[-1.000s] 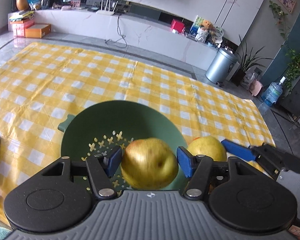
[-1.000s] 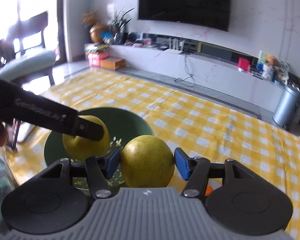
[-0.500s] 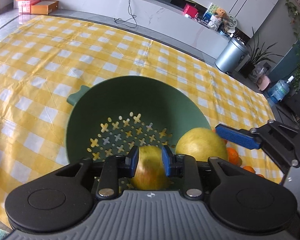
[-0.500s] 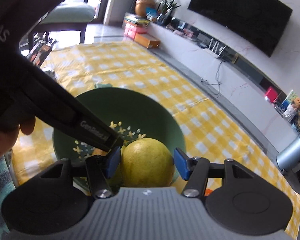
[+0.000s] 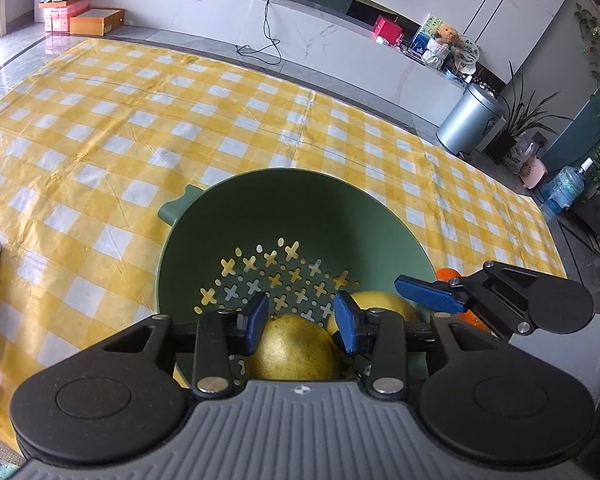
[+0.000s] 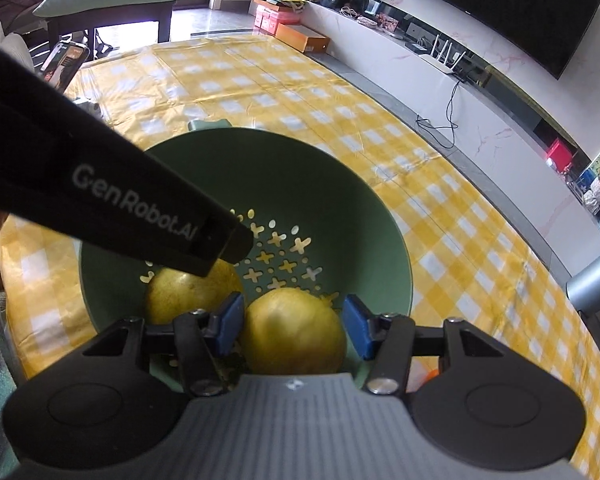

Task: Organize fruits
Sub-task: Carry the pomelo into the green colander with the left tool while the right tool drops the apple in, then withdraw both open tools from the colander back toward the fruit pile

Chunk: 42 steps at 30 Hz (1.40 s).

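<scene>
Both tongs are down in the green colander [image 5: 260, 208] on the yellow checked worktop [image 5: 140, 120]. The left tongs [image 5: 302, 326] have just been opening: the pads stand narrowly apart over a yellow fruit [image 5: 296, 348], which sits low between them on the colander floor, pads clear of it. Just right of it, the right tongs [image 6: 294, 326] carry a second yellow fruit [image 6: 296, 332]; the left pad touches it, a sliver of gap shows at the right pad, and the jaws have just been closing. Outside the colander's right rim lies an orange fruit [image 5: 446, 274].
</scene>
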### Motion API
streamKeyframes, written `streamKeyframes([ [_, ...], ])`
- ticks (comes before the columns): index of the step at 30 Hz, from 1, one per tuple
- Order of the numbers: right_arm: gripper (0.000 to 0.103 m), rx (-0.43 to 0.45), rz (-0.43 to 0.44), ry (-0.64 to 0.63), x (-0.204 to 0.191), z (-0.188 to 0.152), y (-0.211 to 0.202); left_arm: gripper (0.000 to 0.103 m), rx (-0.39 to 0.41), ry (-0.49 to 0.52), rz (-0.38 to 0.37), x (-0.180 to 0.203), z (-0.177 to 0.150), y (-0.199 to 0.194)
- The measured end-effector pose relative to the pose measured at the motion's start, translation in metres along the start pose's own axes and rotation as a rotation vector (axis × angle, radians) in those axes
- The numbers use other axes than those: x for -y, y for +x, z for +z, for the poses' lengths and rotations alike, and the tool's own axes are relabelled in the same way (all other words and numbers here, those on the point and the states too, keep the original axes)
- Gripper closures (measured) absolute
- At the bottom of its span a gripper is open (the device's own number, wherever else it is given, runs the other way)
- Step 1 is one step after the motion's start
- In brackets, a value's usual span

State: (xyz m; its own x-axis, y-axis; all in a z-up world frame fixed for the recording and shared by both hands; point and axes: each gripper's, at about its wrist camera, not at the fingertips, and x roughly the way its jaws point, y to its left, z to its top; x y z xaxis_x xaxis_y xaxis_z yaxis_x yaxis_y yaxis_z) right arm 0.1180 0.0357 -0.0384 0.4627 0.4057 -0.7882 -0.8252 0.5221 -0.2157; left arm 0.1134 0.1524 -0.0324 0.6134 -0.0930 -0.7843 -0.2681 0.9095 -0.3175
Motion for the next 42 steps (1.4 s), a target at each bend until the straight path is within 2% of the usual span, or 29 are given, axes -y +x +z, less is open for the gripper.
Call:
streamKeyframes([
  [9, 0.045, 0.03, -0.039, 0.022, 0.009, 0.002, -0.012, 0.058, 0.018, 0.037, 0.001, 0.01, 0.001, -0.009],
  [19, 0.042, 0.123, -0.076, 0.182, 0.03, -0.019, -0.059, 0.058, 0.075, 0.196, 0.029, 0.05, -0.003, -0.038],
  [26, 0.039, 0.157, -0.137, 0.33, 0.046, -0.058, -0.098, 0.056, 0.1, 0.385, 0.033, 0.093, -0.019, -0.055],
  [29, 0.039, 0.155, -0.164, 0.394, 0.053, -0.079, -0.11, 0.056, 0.1, 0.449, 0.007, 0.111, -0.03, -0.059],
  [35, 0.034, 0.13, -0.213, 0.525, 0.068, -0.126, -0.126, 0.056, 0.081, 0.521, -0.055, 0.14, -0.052, -0.057],
  [42, 0.034, 0.092, -0.258, 0.642, 0.08, -0.173, -0.133, 0.056, 0.047, 0.586, -0.106, 0.165, -0.079, -0.045],
])
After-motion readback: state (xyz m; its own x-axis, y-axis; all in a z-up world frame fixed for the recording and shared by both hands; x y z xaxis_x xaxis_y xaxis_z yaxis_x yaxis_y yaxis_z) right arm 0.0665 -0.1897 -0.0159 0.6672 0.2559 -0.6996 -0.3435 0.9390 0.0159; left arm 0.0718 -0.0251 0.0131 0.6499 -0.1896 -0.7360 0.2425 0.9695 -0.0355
